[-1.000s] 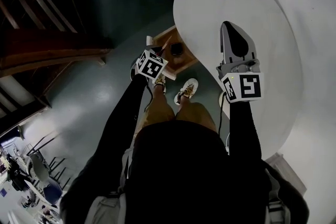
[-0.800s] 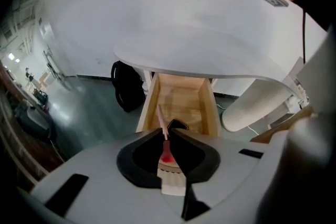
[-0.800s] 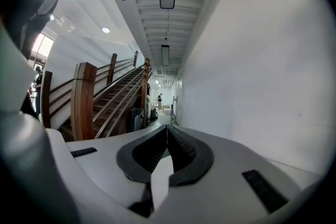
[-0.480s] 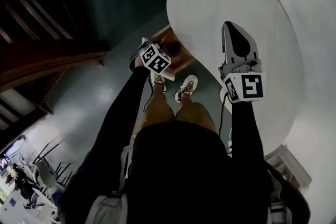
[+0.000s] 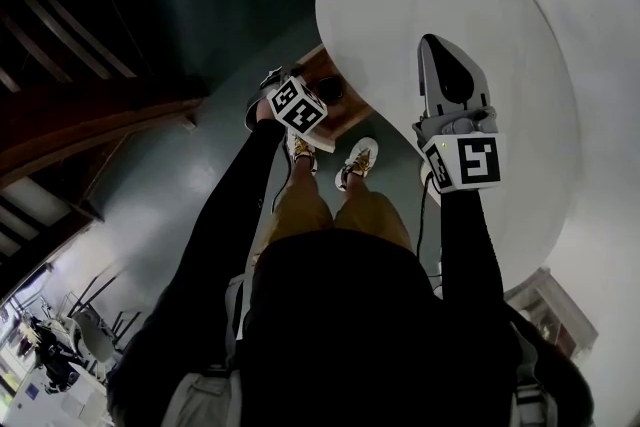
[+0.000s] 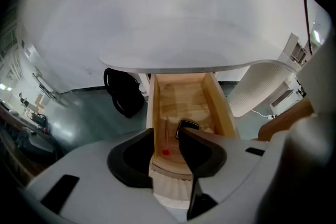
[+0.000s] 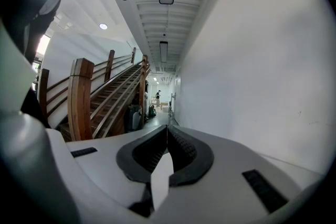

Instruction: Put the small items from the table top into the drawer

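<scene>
Wooden drawer (image 6: pixel 223 110) partly hidden under white table (image 6: pixel 173 23)

You're over a drawer (image 6: pixel 184 94) of pale, grained wood; the surface (image 6: pixel 157 18) looks smooth matt white, the floor (image 6: pixel 84 118) glossy.

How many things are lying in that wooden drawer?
2. A small black item lies right of centre in the drawer; a thin red-tipped stick lies along its left side. The drawer's front end is hidden, so more may be there.
</scene>
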### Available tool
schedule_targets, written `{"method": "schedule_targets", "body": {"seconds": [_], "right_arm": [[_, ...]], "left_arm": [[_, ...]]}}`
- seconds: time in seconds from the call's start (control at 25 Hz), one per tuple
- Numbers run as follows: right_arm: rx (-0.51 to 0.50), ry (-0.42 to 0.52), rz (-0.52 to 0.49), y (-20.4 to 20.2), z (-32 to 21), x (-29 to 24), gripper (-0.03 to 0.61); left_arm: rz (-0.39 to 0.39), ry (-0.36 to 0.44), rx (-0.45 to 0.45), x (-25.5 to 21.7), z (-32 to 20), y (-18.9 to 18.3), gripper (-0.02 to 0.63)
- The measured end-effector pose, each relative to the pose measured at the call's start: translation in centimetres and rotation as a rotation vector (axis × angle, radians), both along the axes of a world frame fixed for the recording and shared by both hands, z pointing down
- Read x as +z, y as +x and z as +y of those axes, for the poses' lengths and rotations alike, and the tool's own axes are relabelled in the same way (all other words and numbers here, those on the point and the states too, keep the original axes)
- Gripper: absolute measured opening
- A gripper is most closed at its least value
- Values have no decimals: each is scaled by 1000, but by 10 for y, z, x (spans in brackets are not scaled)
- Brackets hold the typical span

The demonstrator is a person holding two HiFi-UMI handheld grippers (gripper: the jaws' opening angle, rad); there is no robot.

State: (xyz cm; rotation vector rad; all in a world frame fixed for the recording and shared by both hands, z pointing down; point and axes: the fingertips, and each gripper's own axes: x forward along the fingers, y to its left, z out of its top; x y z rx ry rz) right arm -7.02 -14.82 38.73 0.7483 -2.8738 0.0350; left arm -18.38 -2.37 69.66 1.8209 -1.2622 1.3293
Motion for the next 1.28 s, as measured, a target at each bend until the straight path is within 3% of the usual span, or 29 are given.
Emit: {"method": "schedule_targets", "body": {"seconds": [0.52, 0.76, 1.0, 1.28], "right_arm": [[5, 1, -1, -15, 11, 3, 27], [12, 9, -15, -15, 16, -6, 27], [14, 39, -60, -12, 14, -30, 28], [1, 79, -115, -5, 15, -60, 28]], "left_arm": [[22, 15, -2, -1, 6, -14, 158], [55, 81, -45, -23, 4, -18, 158], [89, 257, -140, -97, -8, -30, 158], [154, 604, -216, -235, -36, -27, 170]]}}
